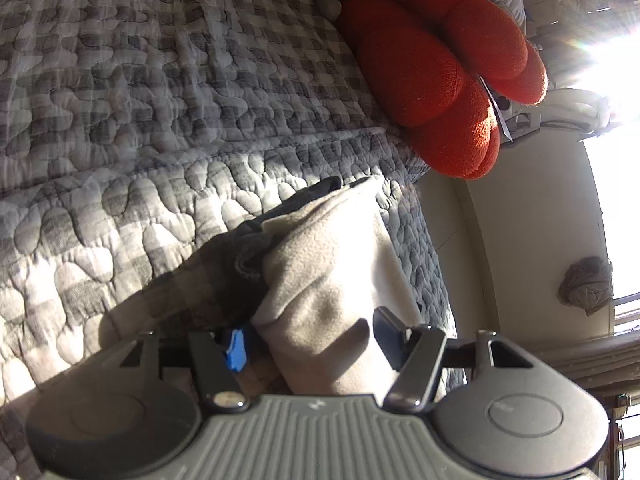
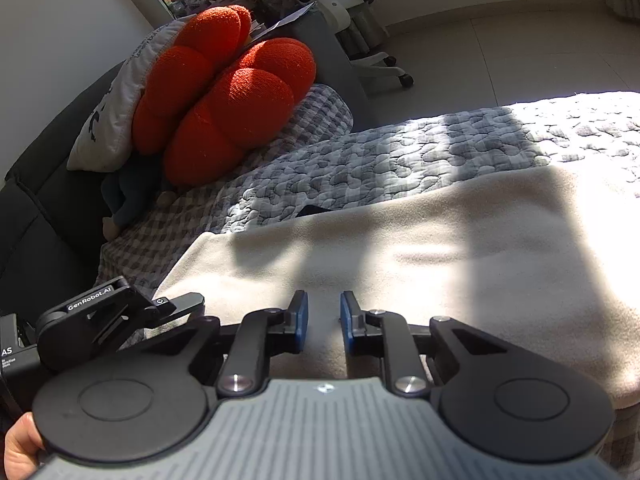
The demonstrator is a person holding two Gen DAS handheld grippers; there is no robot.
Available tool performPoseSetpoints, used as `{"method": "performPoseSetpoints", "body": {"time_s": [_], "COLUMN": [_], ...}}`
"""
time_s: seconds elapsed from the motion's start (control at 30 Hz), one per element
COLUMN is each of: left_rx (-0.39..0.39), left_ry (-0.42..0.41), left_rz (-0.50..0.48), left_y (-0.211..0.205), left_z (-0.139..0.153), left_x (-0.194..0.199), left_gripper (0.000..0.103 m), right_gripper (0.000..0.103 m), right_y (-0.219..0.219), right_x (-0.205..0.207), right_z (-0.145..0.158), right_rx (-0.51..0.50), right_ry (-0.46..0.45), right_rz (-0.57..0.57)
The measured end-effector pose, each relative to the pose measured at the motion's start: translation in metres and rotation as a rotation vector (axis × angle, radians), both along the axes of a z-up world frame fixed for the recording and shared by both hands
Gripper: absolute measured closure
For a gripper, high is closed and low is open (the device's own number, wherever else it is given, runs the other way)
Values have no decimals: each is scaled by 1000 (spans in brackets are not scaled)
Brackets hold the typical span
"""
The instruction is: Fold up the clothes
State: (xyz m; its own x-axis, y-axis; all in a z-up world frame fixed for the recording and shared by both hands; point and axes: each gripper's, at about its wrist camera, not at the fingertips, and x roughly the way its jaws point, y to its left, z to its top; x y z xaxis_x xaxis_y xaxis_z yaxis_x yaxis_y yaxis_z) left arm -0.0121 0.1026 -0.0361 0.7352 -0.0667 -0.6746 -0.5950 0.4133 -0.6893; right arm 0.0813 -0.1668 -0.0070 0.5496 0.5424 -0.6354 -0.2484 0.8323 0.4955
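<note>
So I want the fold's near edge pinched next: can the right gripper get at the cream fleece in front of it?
Probably yes: the right gripper hangs over the cream fleece, jaws slightly apart, nothing between.

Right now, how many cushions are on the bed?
2. The orange knit cushion sits at the head end on the checked quilt; the white printed pillow leans directly behind it. More could be hidden behind them.

"GenRobot.AI" stands in white on the black clamp arm [image 2: 94, 303] at the lower left of the right wrist view. Below it, a black block [image 2: 10, 354] at the left edge reads "AS"; its smaller lines are illegible.
</note>
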Motion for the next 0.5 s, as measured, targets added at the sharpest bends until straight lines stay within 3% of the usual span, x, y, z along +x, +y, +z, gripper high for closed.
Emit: {"method": "performPoseSetpoints", "body": {"time_s": [0.03,0.13,0.23,0.33,0.5], "left_rx": [37,152,259,413,675], "left_ry": [0,-12,-58,-165,-367], "left_rz": [5,-2,-22,-80,-257], "left_y": [-3,-13,-24,-42,-87], "left_z": [0,2,12,35,71], "left_x": [0,0,-3,-6,-5], "left_gripper": [59,71,75,77,77], "right_gripper": [85,96,101,103,103], "right_y": [0,2,-1,-8,-16], "right_x": [1,3,3,5,5], "right_z": [-3,-14,-18,-21,-18], "right_rx": [0,-29,-31,7,52], "right_ry": [18,62,76,108,110], "right_rz": [-4,-10,-6,-16,-22]}}
